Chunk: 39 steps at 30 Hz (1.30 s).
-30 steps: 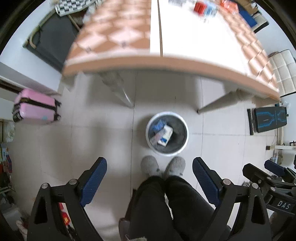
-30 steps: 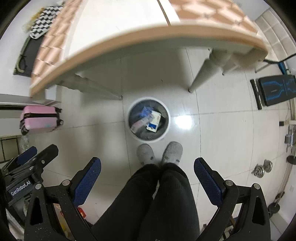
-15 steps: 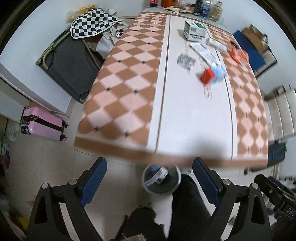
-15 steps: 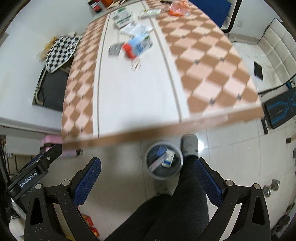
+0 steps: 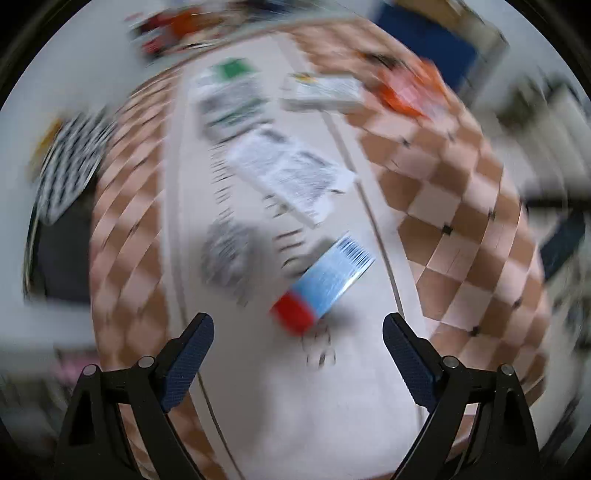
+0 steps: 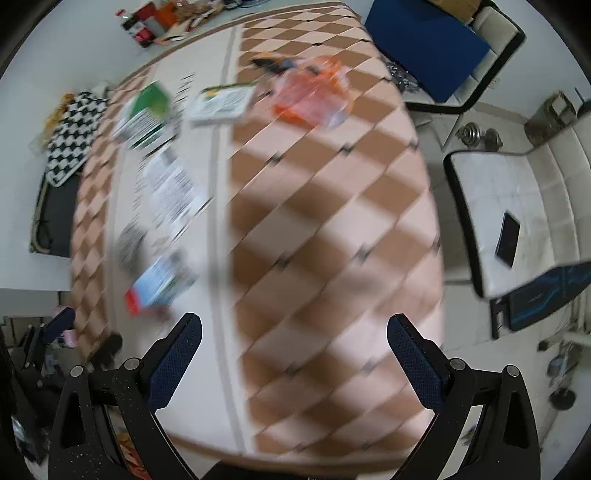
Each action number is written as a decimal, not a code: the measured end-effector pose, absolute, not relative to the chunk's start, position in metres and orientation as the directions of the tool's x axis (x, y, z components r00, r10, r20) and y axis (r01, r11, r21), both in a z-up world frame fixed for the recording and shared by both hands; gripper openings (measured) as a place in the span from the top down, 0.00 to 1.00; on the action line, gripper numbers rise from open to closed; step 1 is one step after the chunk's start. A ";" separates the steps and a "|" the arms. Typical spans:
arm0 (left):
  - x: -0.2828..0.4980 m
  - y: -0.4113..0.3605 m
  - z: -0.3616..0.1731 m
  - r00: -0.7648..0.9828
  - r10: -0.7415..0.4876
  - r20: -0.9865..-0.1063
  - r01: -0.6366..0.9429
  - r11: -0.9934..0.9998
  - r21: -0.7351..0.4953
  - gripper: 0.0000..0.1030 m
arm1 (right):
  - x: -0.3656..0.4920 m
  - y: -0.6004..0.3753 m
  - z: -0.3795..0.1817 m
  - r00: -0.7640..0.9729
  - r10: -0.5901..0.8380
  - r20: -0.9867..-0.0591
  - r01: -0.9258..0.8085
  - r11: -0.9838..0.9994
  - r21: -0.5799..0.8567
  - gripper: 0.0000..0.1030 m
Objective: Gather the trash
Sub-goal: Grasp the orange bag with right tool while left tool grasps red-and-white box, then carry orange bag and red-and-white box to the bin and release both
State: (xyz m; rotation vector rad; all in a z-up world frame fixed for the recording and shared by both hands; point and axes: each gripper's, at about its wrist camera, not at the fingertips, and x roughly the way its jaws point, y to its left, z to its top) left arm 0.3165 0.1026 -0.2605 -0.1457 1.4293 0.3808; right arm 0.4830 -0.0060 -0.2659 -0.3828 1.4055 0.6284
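Observation:
Both views are motion-blurred. A blue box with a red end (image 5: 321,282) lies on the white strip of the table, just ahead of my open, empty left gripper (image 5: 297,332); it also shows in the right wrist view (image 6: 155,286). Beyond it lie a grey foil pack (image 5: 231,254), a printed leaflet (image 5: 291,173), a green-and-white box (image 5: 231,98), a flat white box (image 5: 325,92) and an orange wrapper (image 5: 406,90). My right gripper (image 6: 293,330) is open and empty above the checkered part of the table (image 6: 332,221).
A blue chair (image 6: 428,48) and a white seat with a black phone (image 6: 508,238) stand right of the table. A checkered cloth on a dark case (image 6: 70,136) lies at the left. Bottles and boxes crowd the far table end (image 6: 155,18).
Both grippers swung up from the floor and the bin with trash in it to above the tabletop, moving in toward the items. The bin is out of view.

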 end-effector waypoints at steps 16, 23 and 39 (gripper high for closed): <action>0.354 0.128 -0.306 -0.069 0.071 -0.995 -0.373 0.923 0.092 0.68 | 0.669 0.074 -0.319 0.041 0.315 -0.948 -0.515 0.820 0.250 0.29; 0.335 0.153 -0.273 -0.016 0.152 -0.988 -0.590 0.796 0.132 0.69 | 0.660 0.095 -0.323 0.070 0.339 -0.938 -0.546 0.800 0.249 0.93; 0.241 0.142 -0.184 0.236 0.227 -0.945 -0.685 0.729 0.004 0.69 | 0.474 -0.010 -0.232 0.152 0.434 -0.888 -0.580 0.767 0.275 0.97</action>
